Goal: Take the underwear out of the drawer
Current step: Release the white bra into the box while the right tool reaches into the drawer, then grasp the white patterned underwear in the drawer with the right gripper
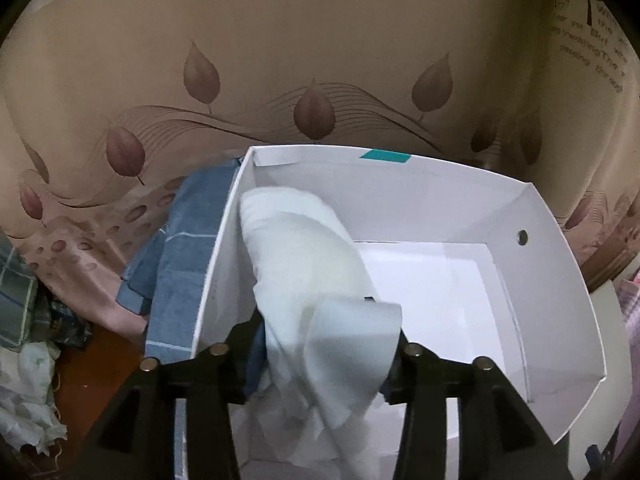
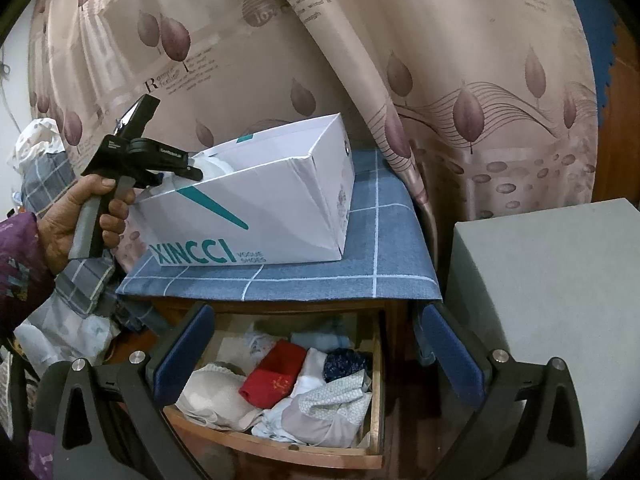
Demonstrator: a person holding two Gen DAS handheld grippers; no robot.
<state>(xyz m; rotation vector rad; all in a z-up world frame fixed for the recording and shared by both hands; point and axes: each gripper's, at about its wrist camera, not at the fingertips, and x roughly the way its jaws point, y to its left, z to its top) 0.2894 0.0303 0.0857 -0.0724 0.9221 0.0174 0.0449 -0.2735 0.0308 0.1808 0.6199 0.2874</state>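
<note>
The left black two-finger hand-held gripper (image 2: 188, 170) points steeply downward, its jaws partly apart with white cloth draped between them; whether the pads press on the cloth cannot be told. A bare hand (image 2: 86, 216) wraps its grey-and-black pistol handle, thumb on top, fingers (image 2: 114, 220) curled round the front, a purple patterned sleeve (image 2: 20, 264) at the wrist. The right black hand-held gripper (image 2: 316, 340) tilts moderately downward, its blue-padded fingers (image 2: 188, 344) spread wide, nothing between them.

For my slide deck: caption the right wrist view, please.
Open right gripper over open underwear drawer; left gripper at white shoebox.
</note>
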